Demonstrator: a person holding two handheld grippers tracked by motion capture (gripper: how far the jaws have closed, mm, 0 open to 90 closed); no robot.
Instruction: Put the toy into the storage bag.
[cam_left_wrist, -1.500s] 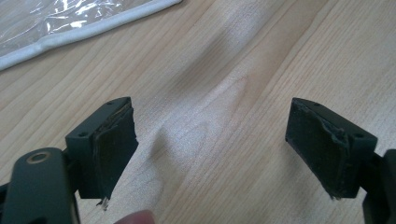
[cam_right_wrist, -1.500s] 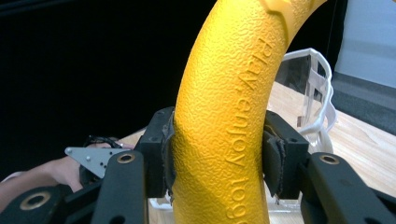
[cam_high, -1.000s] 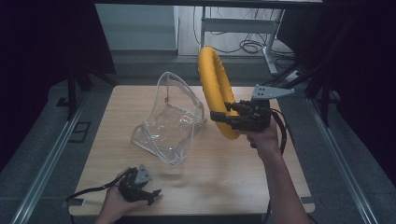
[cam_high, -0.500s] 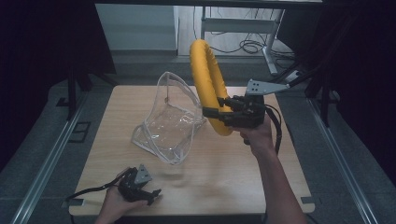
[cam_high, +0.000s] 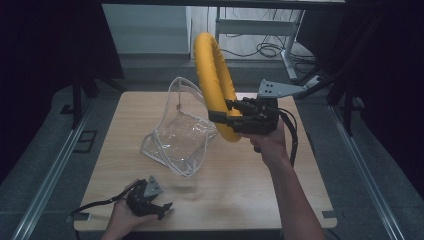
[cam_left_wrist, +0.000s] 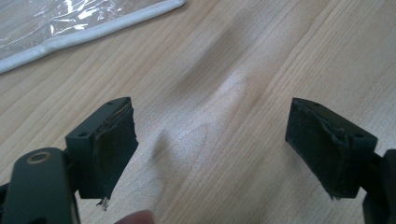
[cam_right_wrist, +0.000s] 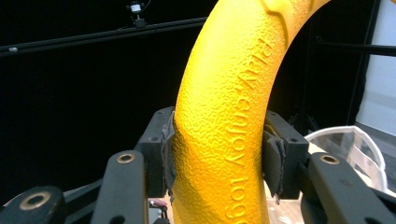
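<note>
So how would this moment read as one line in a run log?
right gripper: shut on yellow ring, held above table | left gripper: open, resting near table edge | clear bag: standing open beside ring

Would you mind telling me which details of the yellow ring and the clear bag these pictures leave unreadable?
- Yellow ring, right gripper view: the raised lettering runs off the bottom edge; the loop's top is cut off above.
- Clear bag, high view: the ring and the right gripper hide its right side, so whether its mouth is open is unclear.
- Bag, left gripper view: cut by the top edge.
</note>
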